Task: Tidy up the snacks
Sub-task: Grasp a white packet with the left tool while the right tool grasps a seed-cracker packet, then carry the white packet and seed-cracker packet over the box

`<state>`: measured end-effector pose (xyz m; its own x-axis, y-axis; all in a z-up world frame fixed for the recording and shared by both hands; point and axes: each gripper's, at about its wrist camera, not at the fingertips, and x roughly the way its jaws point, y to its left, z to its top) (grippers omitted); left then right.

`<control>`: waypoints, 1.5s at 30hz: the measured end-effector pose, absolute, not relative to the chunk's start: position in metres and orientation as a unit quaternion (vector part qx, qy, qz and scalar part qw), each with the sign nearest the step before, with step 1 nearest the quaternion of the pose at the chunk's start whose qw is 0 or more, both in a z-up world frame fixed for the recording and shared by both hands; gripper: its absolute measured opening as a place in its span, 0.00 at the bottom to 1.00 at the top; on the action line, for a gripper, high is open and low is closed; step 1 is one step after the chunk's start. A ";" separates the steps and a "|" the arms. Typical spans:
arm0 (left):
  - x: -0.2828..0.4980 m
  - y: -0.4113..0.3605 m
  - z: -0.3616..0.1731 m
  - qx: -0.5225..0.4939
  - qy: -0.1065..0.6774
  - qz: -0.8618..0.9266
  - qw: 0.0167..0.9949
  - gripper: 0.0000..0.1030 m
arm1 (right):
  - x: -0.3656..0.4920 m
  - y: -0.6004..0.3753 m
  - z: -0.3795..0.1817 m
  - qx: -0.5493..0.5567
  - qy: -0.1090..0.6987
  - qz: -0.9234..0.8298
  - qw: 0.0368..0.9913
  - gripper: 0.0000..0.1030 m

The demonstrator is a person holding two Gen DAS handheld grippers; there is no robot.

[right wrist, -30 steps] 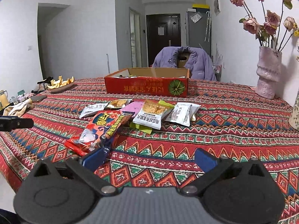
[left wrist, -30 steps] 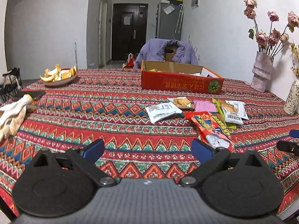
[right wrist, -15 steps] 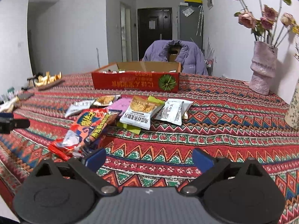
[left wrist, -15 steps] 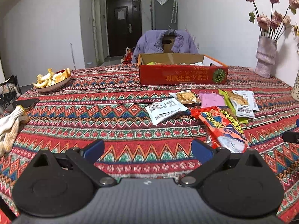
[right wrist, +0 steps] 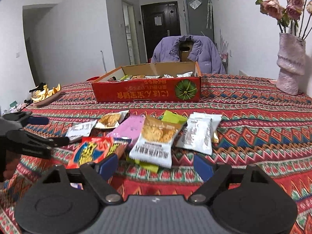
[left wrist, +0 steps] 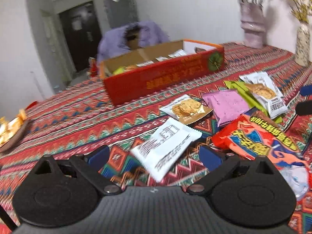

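Several snack packets lie loose on the patterned tablecloth. My left gripper (left wrist: 154,156) is open, with a white packet (left wrist: 165,148) lying between its fingers. Beside it lie a biscuit packet (left wrist: 185,109), a pink packet (left wrist: 226,105) and a big red bag (left wrist: 259,142). My right gripper (right wrist: 156,164) is open just in front of a white biscuit packet (right wrist: 156,142); the red bag (right wrist: 93,152) is at its left finger and another white packet (right wrist: 198,134) lies to the right. The red cardboard box (right wrist: 148,92) with snacks inside stands behind; it also shows in the left wrist view (left wrist: 163,78).
A plate of orange peel (right wrist: 46,95) sits at the table's far left. A pink vase with flowers (right wrist: 290,64) stands at the far right, with a second vase (left wrist: 302,44) near it. A chair with a purple jacket (right wrist: 187,52) is behind the box.
Both grippers have moved forward and down toward the packets. The left one has swung right, so the white packet now lies between its fingers. Both stay open.
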<state>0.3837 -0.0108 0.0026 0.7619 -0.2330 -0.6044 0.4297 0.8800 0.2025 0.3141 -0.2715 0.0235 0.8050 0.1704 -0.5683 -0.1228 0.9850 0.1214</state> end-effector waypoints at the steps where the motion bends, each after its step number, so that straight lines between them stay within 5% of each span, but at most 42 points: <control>1: 0.391 -0.012 0.000 0.171 0.300 -0.190 0.919 0.98 | 0.320 -0.270 0.022 0.040 0.304 0.078 0.949 0.80; 11: 0.438 -0.014 -0.014 0.148 0.331 -0.222 0.905 0.96 | 0.369 -0.262 0.008 0.062 0.307 0.077 0.947 0.68; 16: 0.442 -0.010 -0.011 0.094 0.347 -0.219 0.907 0.50 | 0.383 -0.263 -0.002 0.055 0.314 0.064 0.946 0.67; 19: 0.436 -0.010 -0.006 0.086 0.359 -0.207 0.906 0.44 | 0.384 -0.267 -0.004 0.068 0.317 0.074 0.943 0.48; 21: 0.428 -0.011 -0.004 0.088 0.362 -0.203 0.906 0.40 | 0.382 -0.269 -0.002 0.068 0.315 0.073 0.944 0.47; 36: 0.317 0.020 0.041 -0.064 0.335 -0.144 0.929 0.38 | 0.306 -0.274 0.034 0.046 0.281 0.084 0.955 0.46; 45: 0.286 0.025 0.059 -0.070 0.307 -0.130 0.940 0.38 | 0.271 -0.282 0.044 0.051 0.265 0.086 0.959 0.46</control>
